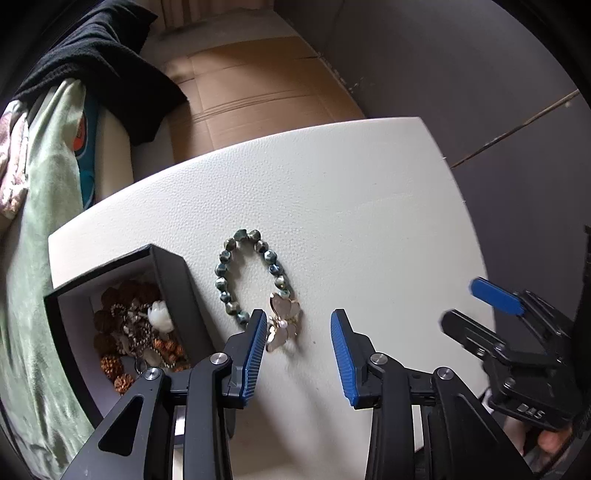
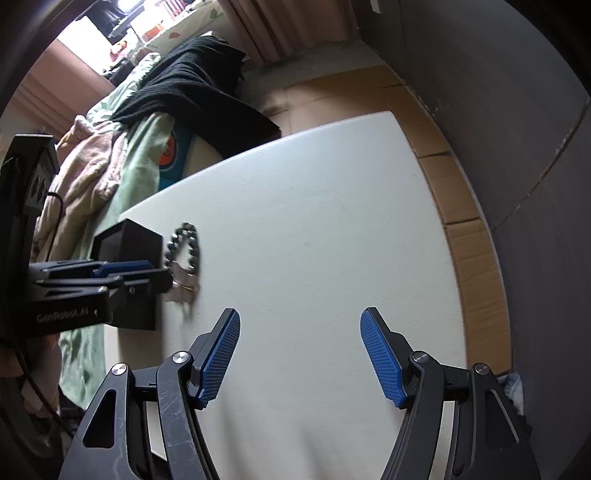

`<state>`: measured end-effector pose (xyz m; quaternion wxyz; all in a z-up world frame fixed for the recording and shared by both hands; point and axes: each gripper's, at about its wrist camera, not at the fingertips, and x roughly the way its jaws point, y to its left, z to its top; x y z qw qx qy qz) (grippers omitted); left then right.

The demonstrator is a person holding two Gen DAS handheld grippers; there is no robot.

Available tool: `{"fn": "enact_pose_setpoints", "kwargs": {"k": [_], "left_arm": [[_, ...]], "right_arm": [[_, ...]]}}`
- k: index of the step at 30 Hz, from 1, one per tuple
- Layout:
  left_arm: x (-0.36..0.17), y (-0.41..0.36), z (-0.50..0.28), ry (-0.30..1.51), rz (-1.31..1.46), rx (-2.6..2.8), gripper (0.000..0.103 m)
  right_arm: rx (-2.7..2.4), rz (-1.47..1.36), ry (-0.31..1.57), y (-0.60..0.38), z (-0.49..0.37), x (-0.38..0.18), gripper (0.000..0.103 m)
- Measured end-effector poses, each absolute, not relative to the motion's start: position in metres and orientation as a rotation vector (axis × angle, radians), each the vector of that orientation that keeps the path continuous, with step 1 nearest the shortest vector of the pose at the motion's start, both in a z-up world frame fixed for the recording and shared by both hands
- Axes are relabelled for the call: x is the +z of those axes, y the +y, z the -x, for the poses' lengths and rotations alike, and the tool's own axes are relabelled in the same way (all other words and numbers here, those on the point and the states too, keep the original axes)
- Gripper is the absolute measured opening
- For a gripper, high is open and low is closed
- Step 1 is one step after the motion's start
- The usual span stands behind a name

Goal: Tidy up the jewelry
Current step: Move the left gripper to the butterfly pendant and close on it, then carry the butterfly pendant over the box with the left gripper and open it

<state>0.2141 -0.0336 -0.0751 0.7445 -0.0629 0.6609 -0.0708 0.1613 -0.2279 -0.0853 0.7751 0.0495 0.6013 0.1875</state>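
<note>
— Where am I in the sorting?

— Over the white table (image 1: 369, 206); the black box (image 1: 173, 280) already holds beads and chains. The beaded bracelet (image 1: 221, 273) lies just beside it, its butterfly charm (image 1: 282, 321) at my left gripper (image 1: 299, 354), jaws spread, pinching nothing.

— Next?

— Shift left, straddle the charm, squeeze. My right gripper (image 2: 301, 354) hangs spread, empty.

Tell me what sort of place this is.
Probably a bedroom or living room at home: clothes and bedding heaped beside a white padded table, curtains behind, and a black box of jewelry by a beaded bracelet.
</note>
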Motion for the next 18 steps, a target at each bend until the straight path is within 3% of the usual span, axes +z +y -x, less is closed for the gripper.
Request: {"fn": "enact_pose_setpoints", "kwargs": {"k": [3, 8, 12, 18], "left_arm": [[-0.084, -0.038, -0.218, 1.470, 0.112, -0.135, 0.032], [-0.096, -0.044, -0.223, 1.488, 0.069, -0.102, 0.031], [-0.101, -0.052, -0.222, 1.490, 0.007, -0.090, 0.011], [-0.086, -0.038, -0.217, 1.449, 0.069, -0.099, 0.010]], "right_arm": [[0.401, -0.103, 1.293, -0.234, -0.159, -0.085, 0.068], [0.398, -0.114, 1.287, -0.238, -0.159, -0.083, 0.068], [0.400, -0.111, 1.290, -0.236, -0.159, -0.085, 0.068], [0.413, -0.105, 1.309, -0.228, -0.161, -0.091, 0.068]]}}
